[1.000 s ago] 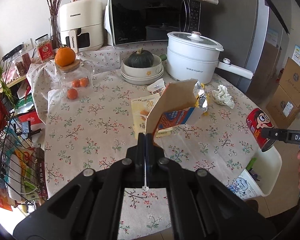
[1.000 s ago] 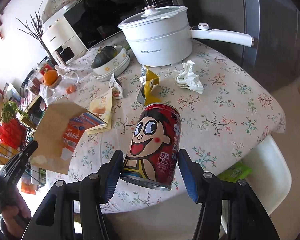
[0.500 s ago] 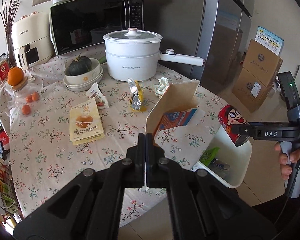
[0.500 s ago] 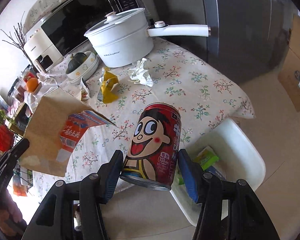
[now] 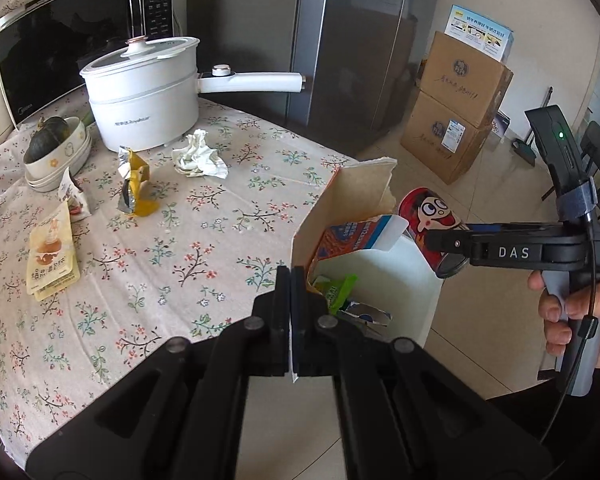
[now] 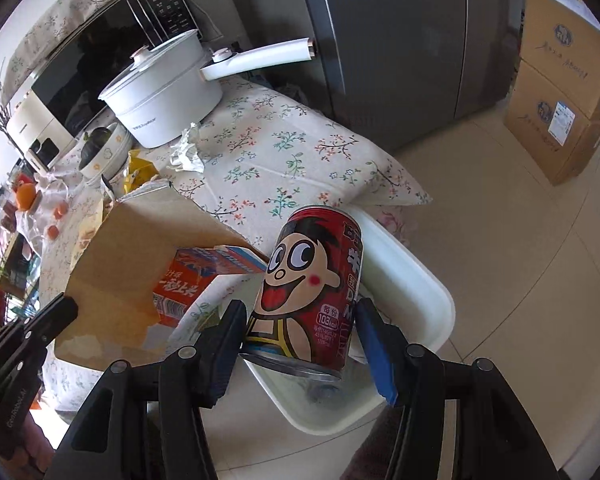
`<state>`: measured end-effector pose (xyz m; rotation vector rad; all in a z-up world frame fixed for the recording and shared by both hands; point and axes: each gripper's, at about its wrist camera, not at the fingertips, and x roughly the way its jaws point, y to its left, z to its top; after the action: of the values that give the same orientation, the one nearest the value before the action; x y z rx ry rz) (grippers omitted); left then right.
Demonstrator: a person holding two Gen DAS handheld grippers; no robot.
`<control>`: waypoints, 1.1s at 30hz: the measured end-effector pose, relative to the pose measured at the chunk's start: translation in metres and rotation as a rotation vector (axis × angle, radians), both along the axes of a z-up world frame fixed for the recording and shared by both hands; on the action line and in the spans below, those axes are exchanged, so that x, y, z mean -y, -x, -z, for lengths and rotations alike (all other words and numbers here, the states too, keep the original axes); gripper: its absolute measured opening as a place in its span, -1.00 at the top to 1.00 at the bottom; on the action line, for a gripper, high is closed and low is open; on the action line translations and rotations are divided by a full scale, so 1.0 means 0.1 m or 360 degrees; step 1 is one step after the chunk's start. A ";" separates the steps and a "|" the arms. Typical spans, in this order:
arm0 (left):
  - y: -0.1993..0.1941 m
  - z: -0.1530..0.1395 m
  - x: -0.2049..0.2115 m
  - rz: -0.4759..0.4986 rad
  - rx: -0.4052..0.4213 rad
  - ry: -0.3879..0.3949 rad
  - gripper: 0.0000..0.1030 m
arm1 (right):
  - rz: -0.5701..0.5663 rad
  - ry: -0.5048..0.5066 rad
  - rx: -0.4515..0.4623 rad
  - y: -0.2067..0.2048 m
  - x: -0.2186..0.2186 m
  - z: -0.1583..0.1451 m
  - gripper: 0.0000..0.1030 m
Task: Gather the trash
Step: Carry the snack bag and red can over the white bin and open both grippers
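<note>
My left gripper (image 5: 291, 292) is shut on a torn cardboard carton (image 5: 342, 204), brown inside with orange and blue print, held above the white trash bin (image 5: 404, 280). The carton also shows in the right wrist view (image 6: 140, 248). My right gripper (image 6: 300, 320) is shut on a red drink can (image 6: 312, 280) with a cartoon face, held over the bin (image 6: 420, 292). The can shows in the left wrist view (image 5: 432, 216). A crumpled tissue (image 5: 198, 156), a yellow foil wrapper (image 5: 134, 184) and a yellow snack packet (image 5: 52, 252) lie on the table.
The floral-cloth table (image 5: 180, 240) carries a white pot (image 5: 144, 88), a bowl with a squash (image 5: 56, 144) and a microwave (image 5: 80, 40). The bin holds a green wrapper (image 5: 340, 288). A grey fridge (image 5: 360, 40) and cardboard boxes (image 5: 456, 104) stand beyond.
Both grippers have swung right, off the table, and now hold the carton and the can over the white bin. Both are still shut on their loads.
</note>
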<state>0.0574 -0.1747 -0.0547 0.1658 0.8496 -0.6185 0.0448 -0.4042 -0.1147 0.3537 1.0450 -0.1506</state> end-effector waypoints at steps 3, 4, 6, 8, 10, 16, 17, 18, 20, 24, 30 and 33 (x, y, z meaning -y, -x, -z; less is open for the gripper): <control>0.01 0.09 0.18 0.0040 -0.0030 -0.0021 0.99 | 0.0039 0.0003 -0.0019 0.06 0.14 0.03 -0.12; 0.00 0.12 0.22 0.0056 -0.0039 -0.0020 0.99 | 0.0049 0.0005 -0.0027 0.09 0.17 0.04 -0.12; -0.01 0.18 0.33 0.0087 -0.0046 -0.0022 0.99 | 0.0069 0.0012 -0.0043 0.13 0.25 0.07 -0.12; -0.02 0.22 0.42 0.0105 -0.0045 -0.0025 0.99 | 0.0089 0.0007 -0.0060 0.17 0.31 0.11 -0.12; -0.05 0.28 0.50 0.0115 -0.0049 -0.0034 0.99 | 0.0110 0.0000 -0.0073 0.20 0.39 0.13 -0.12; -0.11 0.39 0.61 0.0176 0.0033 -0.0055 0.87 | 0.0133 -0.0015 -0.0108 0.19 0.48 0.18 -0.12; -0.12 0.39 0.60 0.0180 0.0037 -0.0072 0.62 | 0.0133 -0.0023 -0.0118 0.18 0.50 0.20 -0.12; -0.13 0.38 0.57 0.0172 0.0051 -0.0084 0.47 | 0.0133 -0.0030 -0.0128 0.17 0.50 0.22 -0.12; -0.15 0.35 0.49 0.0143 0.0085 -0.0107 0.08 | 0.0129 -0.0032 -0.0144 0.14 0.50 0.25 -0.12; -0.23 0.28 0.28 0.0063 0.0090 -0.0135 -0.16 | 0.0111 -0.0029 -0.0166 0.08 0.46 0.29 -0.12; -0.33 0.21 -0.07 -0.0090 0.0077 -0.0144 -0.49 | 0.0084 -0.0042 -0.0205 -0.02 0.37 0.36 -0.12; -0.36 0.17 -0.23 -0.0148 0.0072 -0.0147 -0.56 | 0.0060 -0.0045 -0.0220 -0.08 0.30 0.39 -0.13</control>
<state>0.0939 -0.1516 -0.0718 0.2221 0.8379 -0.4872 0.0526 -0.4346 -0.1533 0.3929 1.1782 -0.1968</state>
